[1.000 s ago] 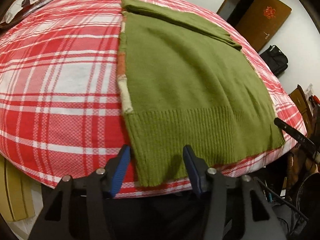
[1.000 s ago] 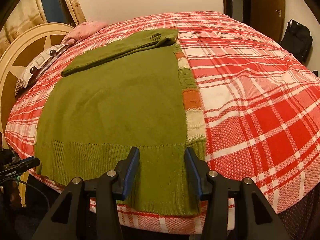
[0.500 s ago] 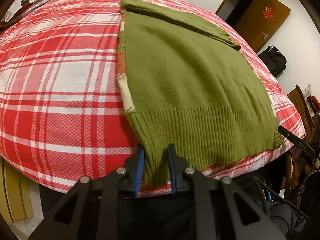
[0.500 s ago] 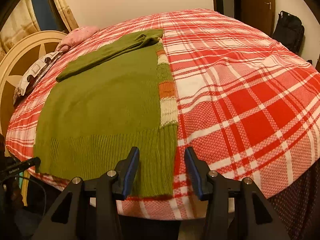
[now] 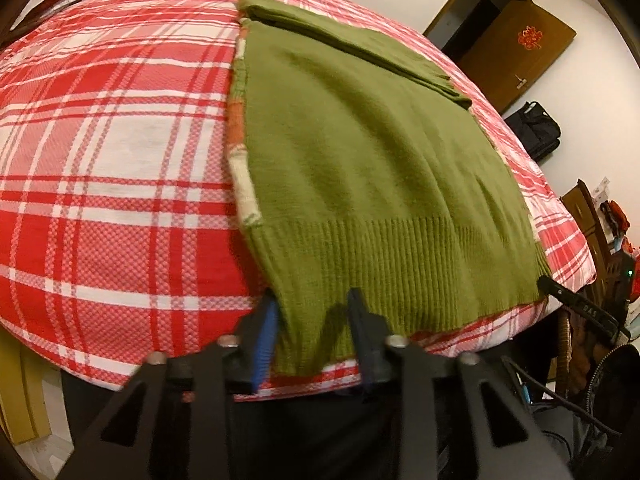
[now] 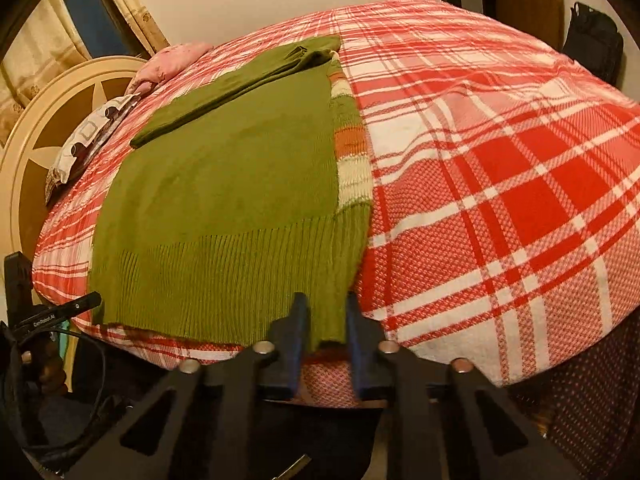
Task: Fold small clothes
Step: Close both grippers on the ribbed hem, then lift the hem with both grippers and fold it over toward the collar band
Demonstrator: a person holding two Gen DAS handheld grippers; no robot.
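A green knit sweater [image 5: 360, 160] [image 6: 224, 200] lies flat on the bed, with one sleeve [image 5: 352, 44] [image 6: 240, 84] folded across its far end. An orange and cream striped edge [image 5: 240, 160] [image 6: 352, 160] shows along one side. My left gripper [image 5: 312, 300] is shut on the ribbed hem at its left corner, and the knit bunches between the blue pads. At the hem's right corner my right gripper [image 6: 326, 300] is shut on the fabric as well. Both hem corners hang over the bed's near edge.
The bed wears a red and white plaid cover [image 5: 100, 160] [image 6: 500, 160]. Pillows [image 6: 92, 140] and a round cream headboard [image 6: 36, 128] are at the far left end. A brown door [image 5: 516, 52], a black bag [image 5: 536, 128] and cluttered furniture [image 5: 600, 220] stand beyond the right side.
Both grippers went from open to closed on the sweater's hem. The left jaws shut first at the left corner. The right gripper slid to the right corner, then closed.
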